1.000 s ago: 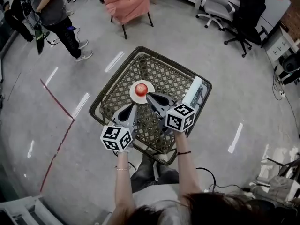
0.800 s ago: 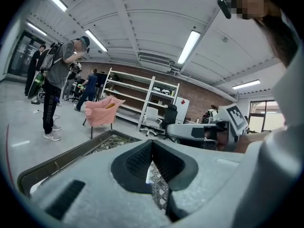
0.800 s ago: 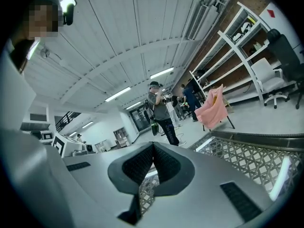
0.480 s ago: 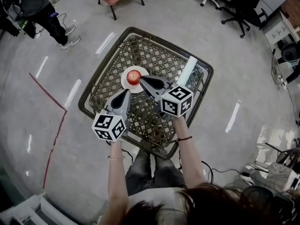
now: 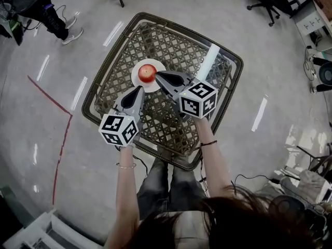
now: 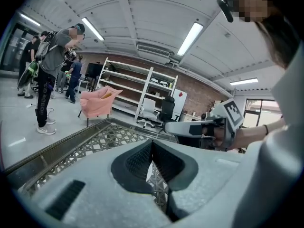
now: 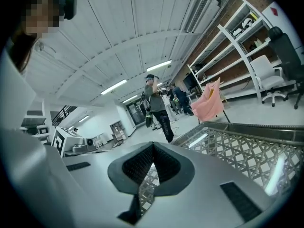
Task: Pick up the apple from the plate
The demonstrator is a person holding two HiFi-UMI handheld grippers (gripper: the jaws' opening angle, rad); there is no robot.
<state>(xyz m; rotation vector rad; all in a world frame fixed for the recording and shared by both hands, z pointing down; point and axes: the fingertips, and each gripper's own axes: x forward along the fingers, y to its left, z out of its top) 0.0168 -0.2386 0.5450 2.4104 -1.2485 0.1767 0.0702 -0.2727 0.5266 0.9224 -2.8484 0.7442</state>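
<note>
No legible text, label, brand or number in any view. The only signs are black-and-white square markers on the cubes of the left gripper (image 5: 140, 89) and right gripper (image 5: 157, 74). They are block patterns only, with no letters or digits to read.

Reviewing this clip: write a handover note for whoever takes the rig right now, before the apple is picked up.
Left tool: shut, empty, over the table, just short of the plate.
Right tool: shut, empty, tip right beside the apple; contact unclear.
Apple: sits on the plate, near the middle of the table.
Done: both tools are at the plate.
Left: open a tool, close it on the apple, lift it off the plate.
</note>
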